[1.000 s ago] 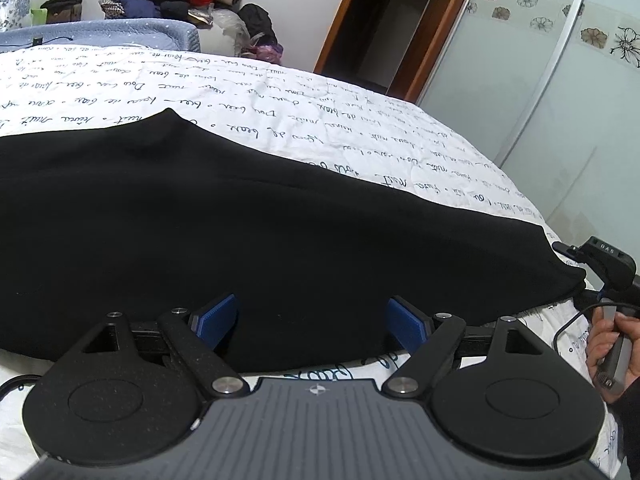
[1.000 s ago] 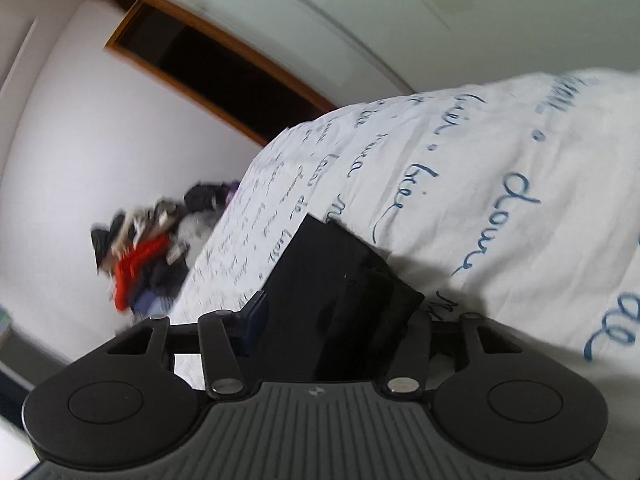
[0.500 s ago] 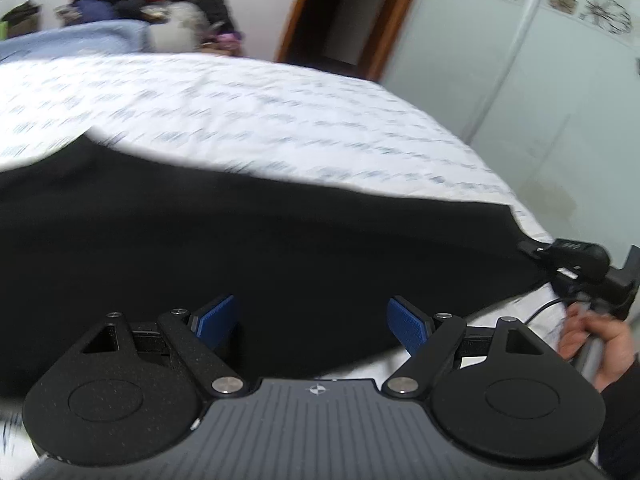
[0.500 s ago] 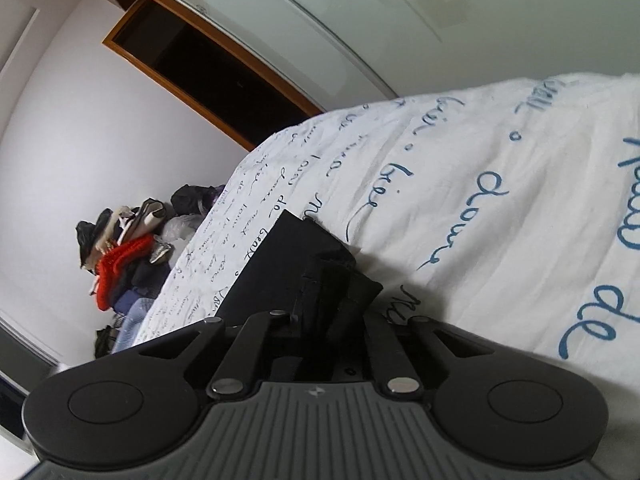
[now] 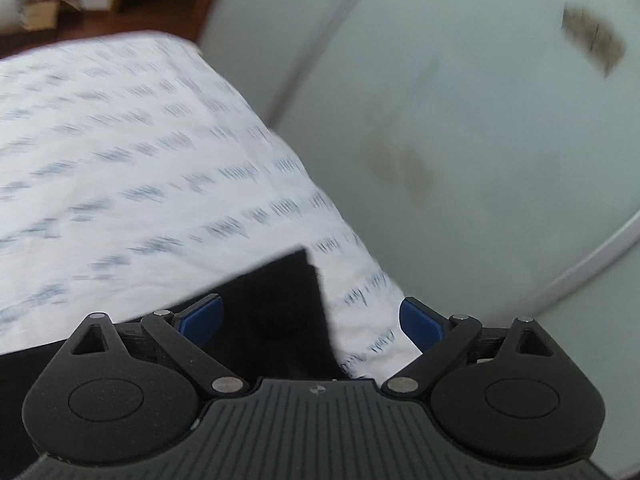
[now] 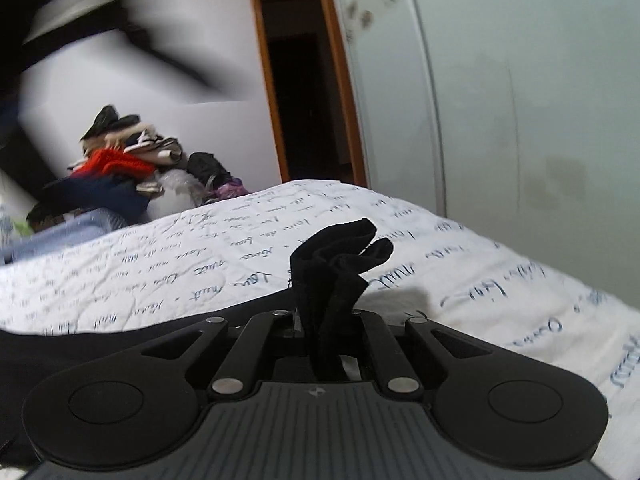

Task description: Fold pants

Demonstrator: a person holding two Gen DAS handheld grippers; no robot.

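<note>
In the left wrist view, the left gripper (image 5: pixel 311 316) is filling the bottom of the picture, its jaws standing wide and opening further, with the two blue pads (image 5: pixel 200 315) far apart. Between them, a pointed corner of the black pants (image 5: pixel 288 312) is lying on the bed, not pinched by either pad. Just past that corner, the white bedsheet (image 5: pixel 120 160) with blue handwriting print is stretching away to the left (all of it smeared by motion blur). Beyond the bed edge, a pale frosted wardrobe door (image 5: pixel 460 120) is taking up the right half, and a strip of brown wooden floor (image 5: pixel 160 4) is showing at the top left.

In the right wrist view, the right gripper (image 6: pixel 326 320) is clamping tight on a bunched fold of the pants (image 6: pixel 336 272), which is sticking up between the closed fingers in a crumpled tuft. More of the black cloth is trailing off low and to the left, along the near edge of the bed. Behind it the sheet (image 6: pixel 480 280) is spreading out, lightly wrinkled. Farther back on the left, a pile of clothes (image 6: pixel 120 160) with a red knit on top is sitting against the white wall. A dark open doorway (image 6: pixel 304 92) with a wooden frame is standing at the far end, beside the frosted wardrobe door (image 6: pixel 520 100)
</note>
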